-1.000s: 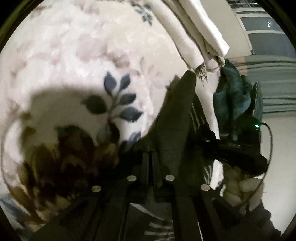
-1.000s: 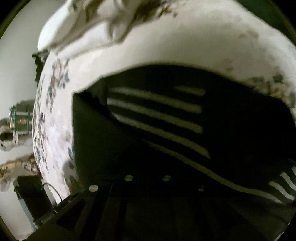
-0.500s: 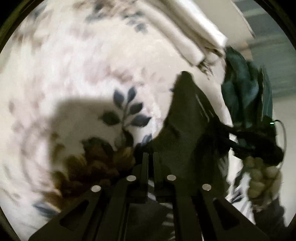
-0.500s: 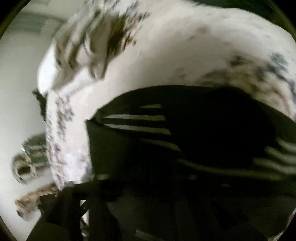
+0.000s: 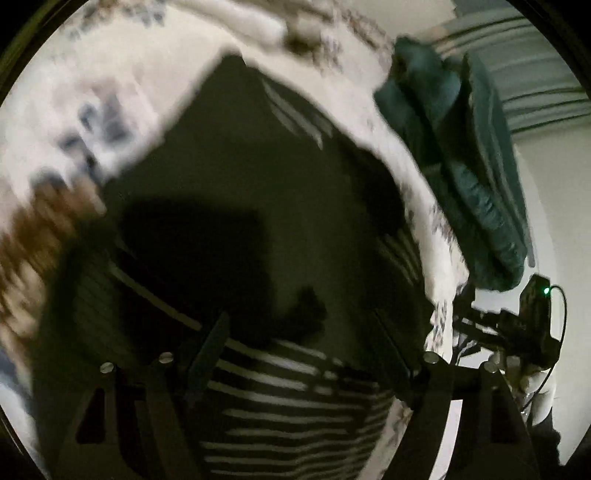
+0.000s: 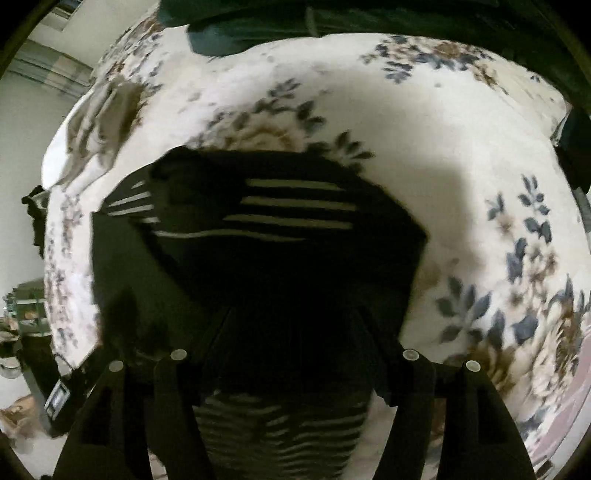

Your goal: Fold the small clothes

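Note:
A small black garment with white stripes (image 5: pixel 258 177) lies flat on a cream floral bedspread (image 5: pixel 48 85). In the right wrist view the garment (image 6: pixel 258 236) lies folded over, with a striped band showing on top. My left gripper (image 5: pixel 299 325) is open just above the garment's near striped hem, holding nothing. My right gripper (image 6: pixel 295 317) is open too, above the near edge of the garment. The other gripper (image 5: pixel 532 325) shows at the right edge of the left wrist view, off the bed's side.
A dark teal bundle of cloth (image 5: pixel 454 166) lies along the bed's right edge. A folded white towel (image 5: pixel 258 22) sits at the far end. In the right wrist view a crumpled pale cloth (image 6: pixel 99 122) lies at the far left, with the bed edge (image 6: pixel 55 295) beside it.
Both grippers were shut on the garment and held it up. They have opened and let it go, and it now lies flat on the bedspread under both.

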`<state>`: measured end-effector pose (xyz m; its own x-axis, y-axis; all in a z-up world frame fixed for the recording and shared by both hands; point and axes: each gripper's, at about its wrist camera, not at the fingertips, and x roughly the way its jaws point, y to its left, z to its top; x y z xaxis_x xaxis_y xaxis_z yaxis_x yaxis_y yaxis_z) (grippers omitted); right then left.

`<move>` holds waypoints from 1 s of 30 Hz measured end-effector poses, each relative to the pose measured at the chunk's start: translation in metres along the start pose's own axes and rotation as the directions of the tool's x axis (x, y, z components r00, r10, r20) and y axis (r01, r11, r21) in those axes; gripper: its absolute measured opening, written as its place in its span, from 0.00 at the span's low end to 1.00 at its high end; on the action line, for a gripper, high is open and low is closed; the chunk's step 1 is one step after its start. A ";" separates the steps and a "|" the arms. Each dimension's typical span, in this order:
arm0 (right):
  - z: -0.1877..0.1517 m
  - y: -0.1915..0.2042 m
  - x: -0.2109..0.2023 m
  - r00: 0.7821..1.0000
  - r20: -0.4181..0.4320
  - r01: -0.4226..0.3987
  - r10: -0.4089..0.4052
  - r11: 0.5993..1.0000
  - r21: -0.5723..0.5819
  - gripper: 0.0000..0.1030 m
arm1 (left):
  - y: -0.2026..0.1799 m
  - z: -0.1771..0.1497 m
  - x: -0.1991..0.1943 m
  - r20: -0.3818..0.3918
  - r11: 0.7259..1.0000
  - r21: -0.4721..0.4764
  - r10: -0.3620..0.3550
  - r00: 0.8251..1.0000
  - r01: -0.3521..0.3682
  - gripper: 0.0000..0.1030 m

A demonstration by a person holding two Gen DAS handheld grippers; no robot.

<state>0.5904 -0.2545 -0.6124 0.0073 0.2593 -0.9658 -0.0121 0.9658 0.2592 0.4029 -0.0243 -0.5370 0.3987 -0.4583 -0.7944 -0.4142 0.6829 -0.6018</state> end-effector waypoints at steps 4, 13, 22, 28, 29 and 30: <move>0.018 -0.011 0.020 1.000 0.022 0.015 -0.014 0.999 -0.043 0.65 | -0.003 -0.018 0.039 -0.055 0.990 -0.140 -0.008 0.998 0.000 0.74; 0.031 0.009 0.083 0.990 -0.138 -0.006 -0.028 0.970 -0.241 0.35 | 0.014 -0.023 0.053 0.048 0.958 -0.275 0.095 0.994 -0.078 0.09; 0.034 -0.001 0.049 0.999 0.042 0.012 -0.003 0.977 -0.213 0.02 | 0.014 -0.034 0.046 0.064 0.967 -0.235 0.112 0.992 -0.094 0.06; 0.047 -0.015 0.064 0.995 -0.093 0.006 -0.018 0.991 -0.132 0.11 | 0.012 -0.034 0.042 0.040 0.973 -0.209 0.105 0.994 -0.094 0.09; 0.047 -0.024 0.058 0.996 -0.094 -0.016 0.008 0.997 -0.079 0.23 | 0.010 -0.033 0.040 0.030 0.975 -0.196 0.109 0.994 -0.101 0.13; 0.046 -0.034 0.050 0.996 -0.083 -0.033 0.032 0.999 -0.018 0.31 | 0.006 -0.033 0.036 0.024 0.978 -0.167 0.132 0.991 -0.126 0.26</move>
<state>0.6367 -0.2742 -0.6696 -0.0762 0.2879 -0.9546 -0.0303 0.9563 0.2908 0.3877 -0.0557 -0.5714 0.3600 -0.3506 -0.8646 -0.5917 0.6307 -0.5021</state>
